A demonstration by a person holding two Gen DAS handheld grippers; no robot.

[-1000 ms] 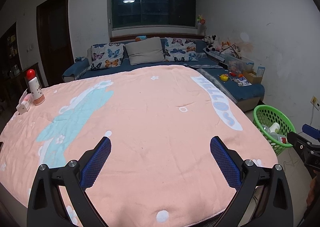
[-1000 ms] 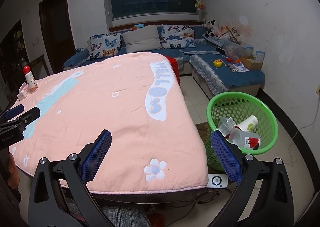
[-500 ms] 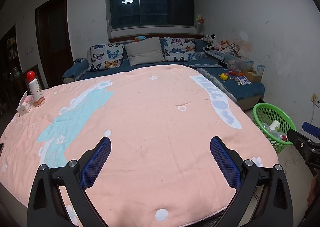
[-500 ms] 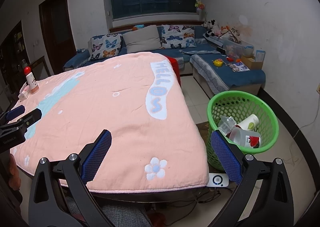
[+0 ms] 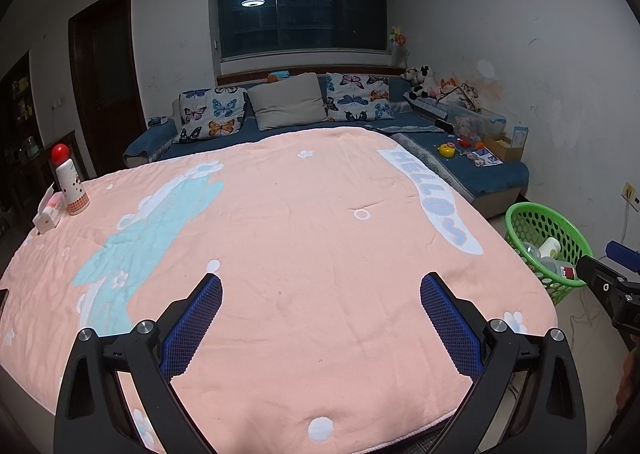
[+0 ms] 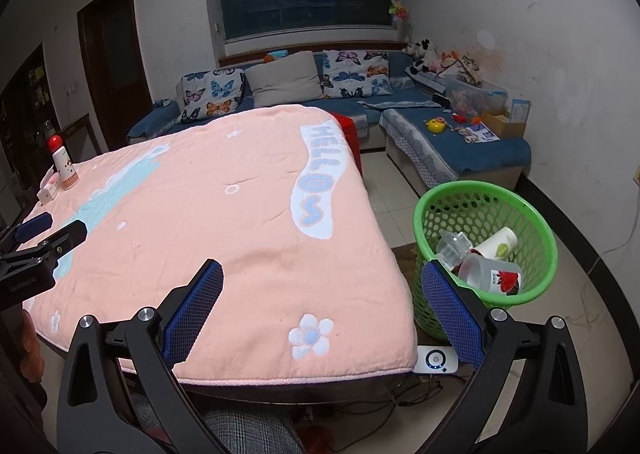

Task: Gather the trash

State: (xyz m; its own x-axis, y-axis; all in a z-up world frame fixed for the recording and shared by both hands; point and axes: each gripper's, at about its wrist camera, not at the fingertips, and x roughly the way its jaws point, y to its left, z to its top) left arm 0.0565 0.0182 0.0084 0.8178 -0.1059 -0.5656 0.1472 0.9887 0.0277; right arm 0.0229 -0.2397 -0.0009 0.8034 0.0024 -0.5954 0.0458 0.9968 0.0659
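Left wrist view: left gripper point(image 5: 320, 296) low in frame, jaws spread wide, holding nothing, above the pink blanket point(image 5: 288, 238).
Right wrist view: right gripper point(image 6: 322, 286) low in frame, jaws also wide apart and empty, over the blanket's near right corner.
Basket: green basket point(image 6: 486, 197) on the floor at right of frame, just beside the blanket's edge.
Trash: clear jug point(image 6: 490, 274) with a strawberry label, white cup point(image 6: 498, 244) and clear plastic piece point(image 6: 454, 246) lie inside the basket.
Blanket top: red-capped bottle point(image 5: 70, 181) stands upright at far left, small box point(image 5: 50, 211) touching it.
Background: blue sofa point(image 5: 472, 167) along the far wall.
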